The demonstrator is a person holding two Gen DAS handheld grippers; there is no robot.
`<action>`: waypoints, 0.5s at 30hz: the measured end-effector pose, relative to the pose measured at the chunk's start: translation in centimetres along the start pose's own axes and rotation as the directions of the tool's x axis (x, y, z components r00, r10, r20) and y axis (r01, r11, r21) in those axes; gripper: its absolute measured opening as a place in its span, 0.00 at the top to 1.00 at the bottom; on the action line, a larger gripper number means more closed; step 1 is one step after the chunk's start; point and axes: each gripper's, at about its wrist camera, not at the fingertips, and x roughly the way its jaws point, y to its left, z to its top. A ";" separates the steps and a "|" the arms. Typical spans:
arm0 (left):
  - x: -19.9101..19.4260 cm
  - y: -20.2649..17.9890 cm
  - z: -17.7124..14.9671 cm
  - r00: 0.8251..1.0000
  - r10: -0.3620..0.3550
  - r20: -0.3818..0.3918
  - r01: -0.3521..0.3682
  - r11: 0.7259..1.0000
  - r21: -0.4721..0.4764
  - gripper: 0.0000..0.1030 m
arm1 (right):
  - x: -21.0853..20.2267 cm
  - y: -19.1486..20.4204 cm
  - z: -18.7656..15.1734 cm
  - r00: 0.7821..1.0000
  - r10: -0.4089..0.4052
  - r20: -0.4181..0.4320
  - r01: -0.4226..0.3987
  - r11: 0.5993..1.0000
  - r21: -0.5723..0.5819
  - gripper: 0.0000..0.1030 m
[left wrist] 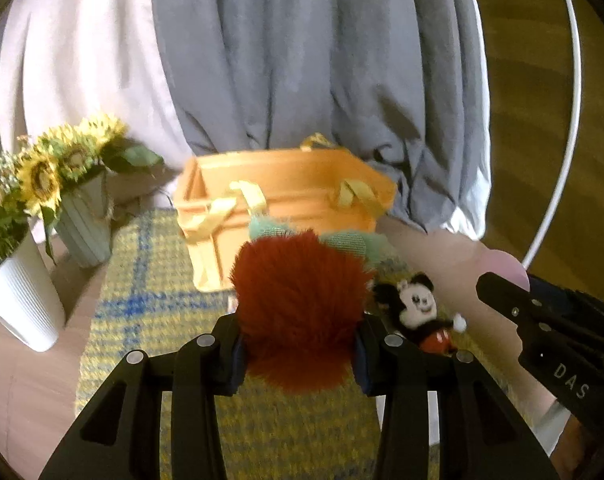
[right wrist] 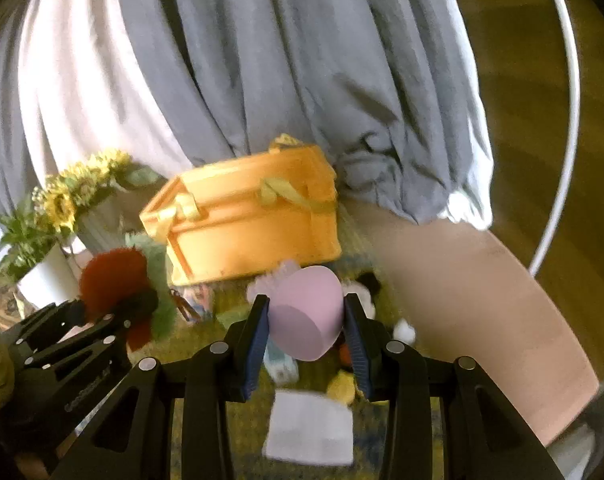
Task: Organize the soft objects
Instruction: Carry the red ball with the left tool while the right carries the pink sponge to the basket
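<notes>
From the left wrist camera, the left gripper (left wrist: 300,350) is clamping a fluffy rust-red plush ball (left wrist: 298,296) between its 2 black fingers, the fur bulging over both blue pads. A teal mesh piece (left wrist: 352,240) is sticking out just behind the ball. Beyond it, an open orange plastic basket with yellow ribbon handles (left wrist: 286,200) is sitting on a yellow and blue woven mat (left wrist: 150,288), in front of a grey and white curtain (left wrist: 302,60). A small Mickey Mouse plush doll (left wrist: 420,312) is lying on the mat just right of the ball. The right gripper (left wrist: 502,292) is showing at the right edge, its grip hidden here. 2 white ribbed vases of sunflowers (left wrist: 62,168) are standing at the left.

From the right wrist camera, the right gripper (right wrist: 307,322) is pinching a pale pink rounded foam block (right wrist: 308,312) between its blue pads, held above the mat (right wrist: 222,312) and near the front of the orange basket (right wrist: 246,220). The left gripper (right wrist: 114,308) is showing at the left, gripping the red ball (right wrist: 114,276). A white paper sheet (right wrist: 310,428) and blurred small toys are lying below on the mat.
</notes>
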 end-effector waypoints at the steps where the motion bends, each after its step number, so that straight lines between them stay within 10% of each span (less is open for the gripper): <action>1: 0.0 0.0 0.4 1.000 0.009 0.012 -0.009 1.000 -0.005 0.61 | 0.1 0.0 0.4 1.000 0.009 0.010 -0.009 1.000 -0.004 0.63; 15: 1.3 0.7 5.6 0.991 0.062 0.116 -0.059 0.998 -0.032 0.61 | 2.5 0.6 5.8 0.986 0.119 0.118 -0.114 0.992 -0.053 0.63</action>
